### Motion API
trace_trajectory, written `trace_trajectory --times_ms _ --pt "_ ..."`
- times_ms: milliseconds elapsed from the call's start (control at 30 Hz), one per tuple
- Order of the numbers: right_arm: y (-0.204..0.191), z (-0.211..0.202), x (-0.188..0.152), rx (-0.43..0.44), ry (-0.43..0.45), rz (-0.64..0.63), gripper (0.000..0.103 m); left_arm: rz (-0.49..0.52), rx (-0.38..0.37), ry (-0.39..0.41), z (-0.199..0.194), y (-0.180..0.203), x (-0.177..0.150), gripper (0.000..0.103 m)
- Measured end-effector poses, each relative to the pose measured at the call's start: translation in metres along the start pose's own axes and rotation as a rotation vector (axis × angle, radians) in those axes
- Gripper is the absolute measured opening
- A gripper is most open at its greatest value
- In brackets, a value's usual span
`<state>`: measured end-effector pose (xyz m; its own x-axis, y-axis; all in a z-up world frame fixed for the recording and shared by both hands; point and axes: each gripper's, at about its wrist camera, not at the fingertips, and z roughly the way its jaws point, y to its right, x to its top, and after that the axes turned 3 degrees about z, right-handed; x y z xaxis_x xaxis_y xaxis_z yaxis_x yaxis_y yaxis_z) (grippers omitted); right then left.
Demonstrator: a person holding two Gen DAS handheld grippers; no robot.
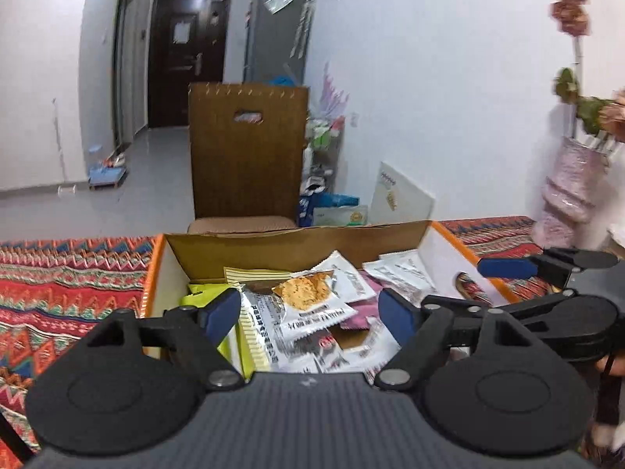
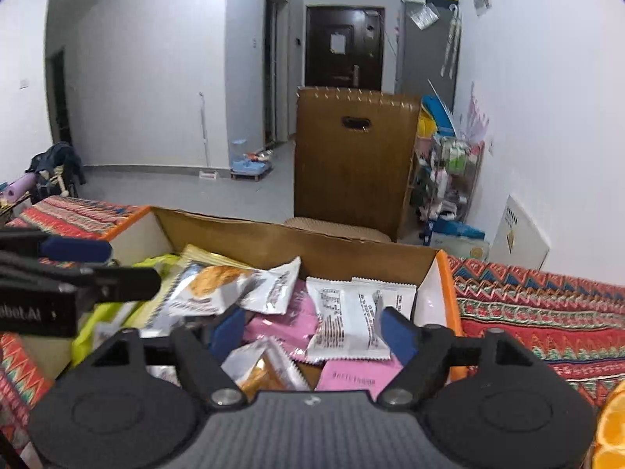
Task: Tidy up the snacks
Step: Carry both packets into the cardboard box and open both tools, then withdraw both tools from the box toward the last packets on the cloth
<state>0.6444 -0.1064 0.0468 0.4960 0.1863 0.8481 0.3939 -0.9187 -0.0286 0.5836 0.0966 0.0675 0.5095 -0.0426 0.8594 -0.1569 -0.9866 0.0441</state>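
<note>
An open cardboard box (image 1: pixel 273 240) with orange-edged white sides sits on the patterned tablecloth and holds several snack packets. A white cracker packet (image 1: pixel 312 297) lies on top, with pink and yellow-green packets around it. My left gripper (image 1: pixel 310 312) is open and empty, hovering over the box's left half. In the right wrist view the same box (image 2: pixel 332 240) holds white packets (image 2: pixel 351 320) and pink packets (image 2: pixel 351 379). My right gripper (image 2: pixel 312 332) is open and empty over the right half. The right gripper also shows in the left wrist view (image 1: pixel 539 269), and the left gripper in the right wrist view (image 2: pixel 78 273).
A brown chair back (image 1: pixel 248 148) stands just behind the table. A pink vase with flowers (image 1: pixel 570 191) stands at the table's back right. Orange fruit slices (image 2: pixel 613 430) show at the lower right edge. The patterned cloth (image 1: pixel 58 293) stretches to both sides of the box.
</note>
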Motion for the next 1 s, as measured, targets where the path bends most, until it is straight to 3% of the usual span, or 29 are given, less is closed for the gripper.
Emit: trace_trajectory --times_ms 300,433,600,833,1000 --pt "-0.008 -0.103 -0.028 -0.006 0.055 -0.030 0.089 0.044 -0.026 0.020 -0.093 0.019 -0.021 0.087" --pt "-0.013 -0.154 -0.050 -0.008 0.068 -0.040 0.095 0.070 -0.035 0.034 -0.145 0.028 -0.040 0.097" --pt "-0.019 -0.210 -0.084 -0.026 0.063 -0.030 0.095 0.099 -0.010 0.076 -0.212 0.038 -0.066 0.098" --pt "-0.031 -0.281 -0.137 -0.043 0.072 0.032 0.096 0.054 0.004 0.069 -0.284 0.054 -0.119 0.101" --pt "-0.041 -0.322 -0.175 -0.054 0.074 0.076 0.097 -0.049 0.005 0.026 -0.318 0.059 -0.163 0.101"
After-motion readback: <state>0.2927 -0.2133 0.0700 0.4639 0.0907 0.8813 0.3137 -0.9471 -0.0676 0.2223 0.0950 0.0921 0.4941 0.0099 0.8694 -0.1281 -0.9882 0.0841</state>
